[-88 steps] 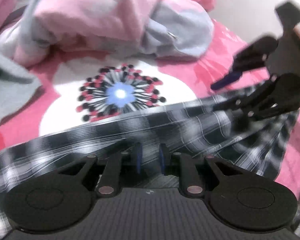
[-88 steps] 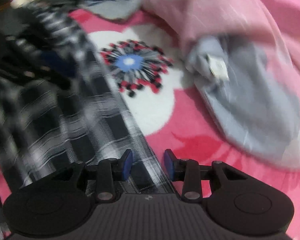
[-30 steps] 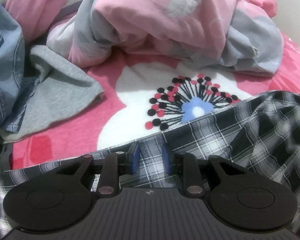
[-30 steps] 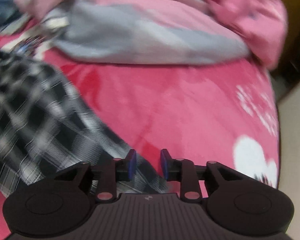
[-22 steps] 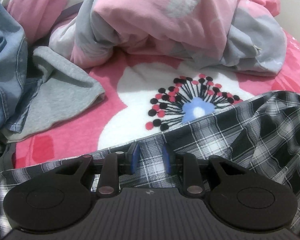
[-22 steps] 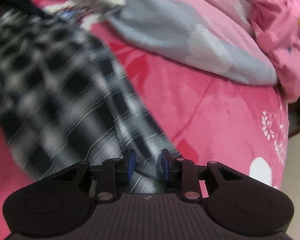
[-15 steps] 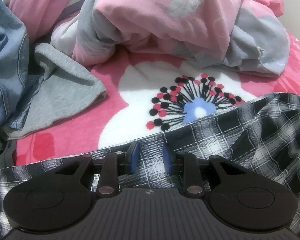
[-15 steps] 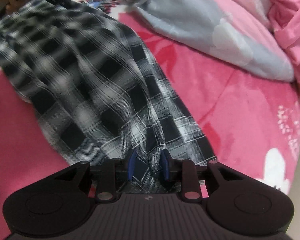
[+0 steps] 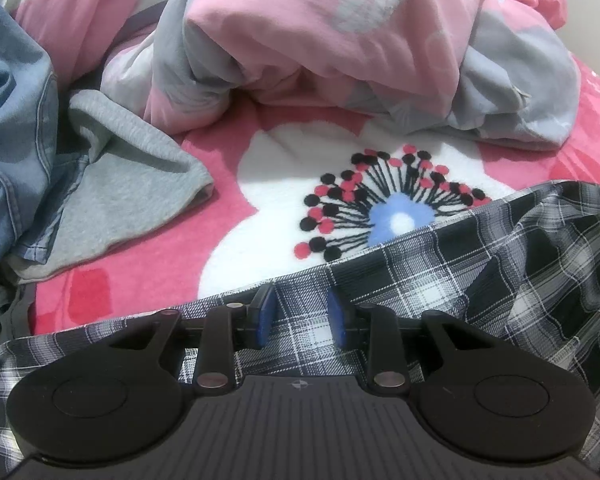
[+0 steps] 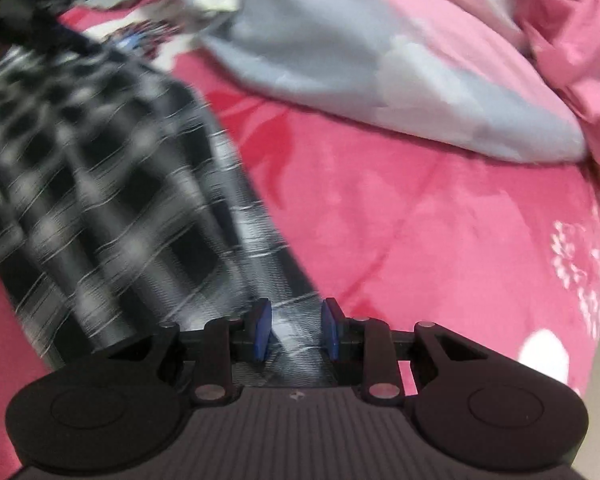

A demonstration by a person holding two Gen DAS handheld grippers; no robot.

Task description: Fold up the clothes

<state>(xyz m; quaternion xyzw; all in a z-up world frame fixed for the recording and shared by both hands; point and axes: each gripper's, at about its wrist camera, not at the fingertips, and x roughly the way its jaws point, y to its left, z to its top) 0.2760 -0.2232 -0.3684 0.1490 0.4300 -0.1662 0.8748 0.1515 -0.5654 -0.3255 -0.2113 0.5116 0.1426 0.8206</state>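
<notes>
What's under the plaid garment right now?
The plaid garment lies on the pink flowered blanket; its edge covers the lower part of the white flower print. Whatever else lies beneath the cloth is covered.

Pink blanket (image 9: 148, 240) is lying spread out ahead of the jaws of the left gripper (image 9: 300, 316). Its big white flower print (image 9: 392, 216), with a blue centre and black and red dots, is sitting just beyond them, slightly right. Pink-and-grey duvet (image 9: 320, 40) is bunching up far ahead, with a small tag (image 9: 520, 94) sticking out far right. Ahead and right of the jaws of the right gripper (image 10: 296, 328), the same blanket (image 10: 420, 220) is showing small white prints (image 10: 572, 256), blurred.
</notes>
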